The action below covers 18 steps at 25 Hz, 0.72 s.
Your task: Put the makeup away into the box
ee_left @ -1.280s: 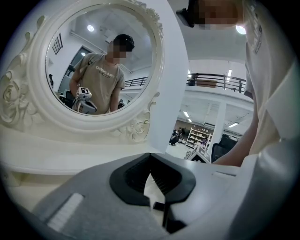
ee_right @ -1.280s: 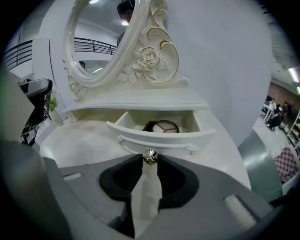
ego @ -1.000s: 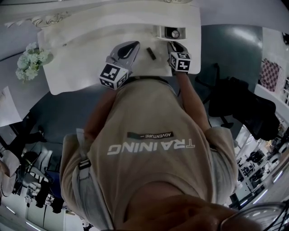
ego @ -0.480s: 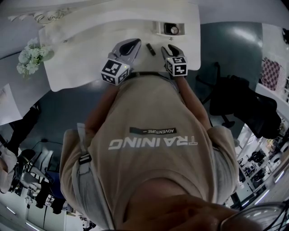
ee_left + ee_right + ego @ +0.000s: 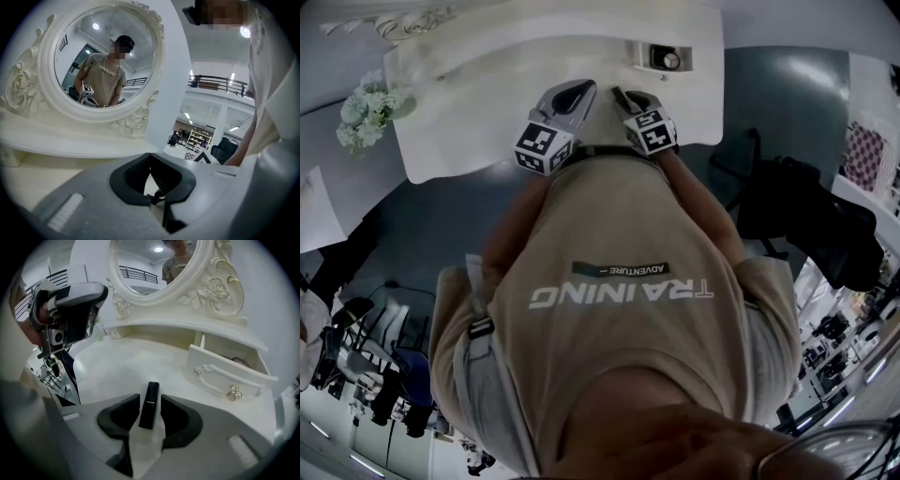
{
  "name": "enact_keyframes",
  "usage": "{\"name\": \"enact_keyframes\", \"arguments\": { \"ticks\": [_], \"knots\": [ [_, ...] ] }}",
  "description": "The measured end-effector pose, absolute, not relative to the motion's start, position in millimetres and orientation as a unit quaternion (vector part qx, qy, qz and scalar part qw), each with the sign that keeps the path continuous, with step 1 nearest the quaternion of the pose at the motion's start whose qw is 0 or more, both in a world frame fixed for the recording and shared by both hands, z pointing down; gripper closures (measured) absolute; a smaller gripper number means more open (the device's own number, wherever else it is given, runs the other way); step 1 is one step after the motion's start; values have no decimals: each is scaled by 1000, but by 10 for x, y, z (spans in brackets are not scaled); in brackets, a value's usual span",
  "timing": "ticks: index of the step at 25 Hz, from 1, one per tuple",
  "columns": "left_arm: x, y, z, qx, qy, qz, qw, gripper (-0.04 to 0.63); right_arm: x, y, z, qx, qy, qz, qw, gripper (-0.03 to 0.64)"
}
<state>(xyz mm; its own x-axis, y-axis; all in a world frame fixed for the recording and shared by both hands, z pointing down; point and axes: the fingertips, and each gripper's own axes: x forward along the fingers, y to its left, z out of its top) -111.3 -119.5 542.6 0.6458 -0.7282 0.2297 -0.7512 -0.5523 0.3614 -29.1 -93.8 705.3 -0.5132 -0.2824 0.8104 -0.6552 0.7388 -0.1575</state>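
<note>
A black lipstick tube [image 5: 149, 404] lies on the white dressing table [image 5: 469, 112]; in the head view the lipstick [image 5: 620, 97] shows just ahead of my right hand. My right gripper [image 5: 150, 401] points steeply down at it. Its jaws are open with the tube between them, and the pads stand apart from the tube's sides. The white drawer [image 5: 225, 376] with a metal knob is pulled out at the right, also seen as the drawer [image 5: 661, 58] at the table's back right. My left gripper [image 5: 581, 91] hovers left of the lipstick, shut and holding nothing.
An ornate white oval mirror [image 5: 103, 61] stands at the back of the table, with a raised shelf below it. A bunch of white flowers [image 5: 366, 112] sits off the table's left end. A dark office chair [image 5: 787, 216] stands to the right of the person.
My right gripper has moved left from beside the drawer to the lipstick and now straddles it with its jaws wider. The left gripper has stayed put.
</note>
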Motion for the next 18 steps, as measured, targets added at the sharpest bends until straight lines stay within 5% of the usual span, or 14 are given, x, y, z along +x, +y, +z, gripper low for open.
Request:
{"name": "enact_keyframes", "arguments": {
  "ticks": [18],
  "knots": [
    [-1046,-1280,5333,894,-398,20,205,588,-60,-956,6766,307,-834,208,409,515]
  ]
}}
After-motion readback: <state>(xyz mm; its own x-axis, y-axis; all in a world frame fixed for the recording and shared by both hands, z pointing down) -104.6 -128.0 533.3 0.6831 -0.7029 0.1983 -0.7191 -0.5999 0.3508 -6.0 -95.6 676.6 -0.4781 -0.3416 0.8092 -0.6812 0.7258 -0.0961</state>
